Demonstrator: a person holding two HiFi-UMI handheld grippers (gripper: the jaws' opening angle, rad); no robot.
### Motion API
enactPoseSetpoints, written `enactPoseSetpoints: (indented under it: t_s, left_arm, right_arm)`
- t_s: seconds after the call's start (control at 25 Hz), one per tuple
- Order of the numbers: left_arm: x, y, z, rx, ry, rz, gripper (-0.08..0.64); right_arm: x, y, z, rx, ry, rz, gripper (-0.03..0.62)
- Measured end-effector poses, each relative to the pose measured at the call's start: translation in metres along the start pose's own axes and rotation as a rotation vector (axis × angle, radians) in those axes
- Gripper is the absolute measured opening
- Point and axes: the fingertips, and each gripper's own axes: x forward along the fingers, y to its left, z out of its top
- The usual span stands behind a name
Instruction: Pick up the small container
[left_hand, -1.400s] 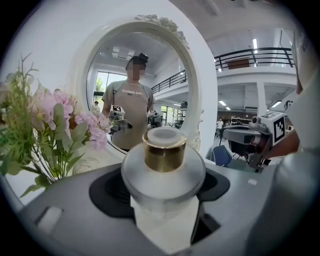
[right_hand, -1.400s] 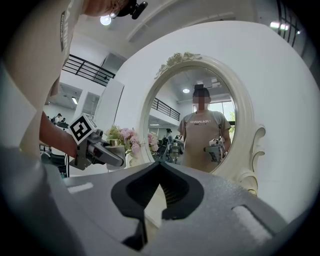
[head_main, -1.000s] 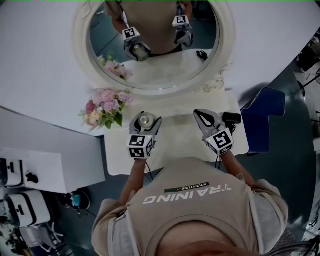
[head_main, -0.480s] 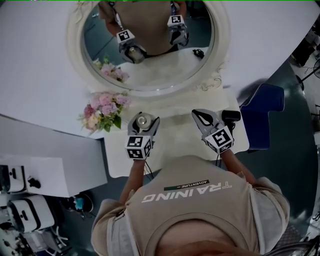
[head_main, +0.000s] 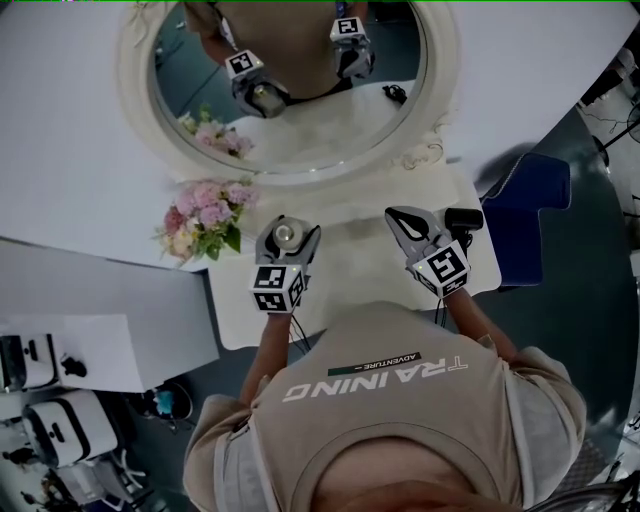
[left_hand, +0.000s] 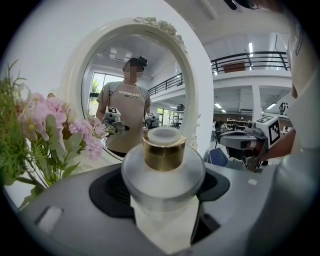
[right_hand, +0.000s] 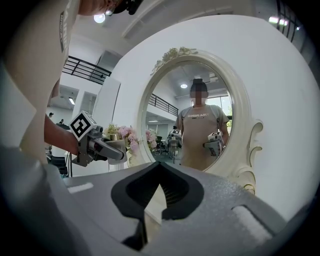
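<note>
The small container is a frosted glass jar with a gold collar and a white cap. It sits upright between the jaws of my left gripper, which is shut on its body. In the head view the small container and left gripper hover over the white table, just right of the flowers. My right gripper hangs over the table's right part, jaws together and holding nothing. In its own view the right gripper faces the mirror, and the left gripper shows at the left.
A large oval mirror in a white ornate frame stands at the back of the table. A pink flower bunch sits at the left. A black object lies near the right edge. A blue chair stands to the right.
The head view has drifted a little, so the mirror sits further left. Both grippers keep about the same places, and the left one still grips the container.
</note>
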Motion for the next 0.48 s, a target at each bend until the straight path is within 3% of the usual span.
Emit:
enactPoseSetpoints:
  t_s: [0.48]
  left_arm:
    - [0.0032, -0.0033, 0.0008, 0.007, -0.010, -0.014, 0.354]
  right_arm:
    - [-0.0015, -0.0012, 0.0001, 0.003, -0.032, -0.018, 0.003]
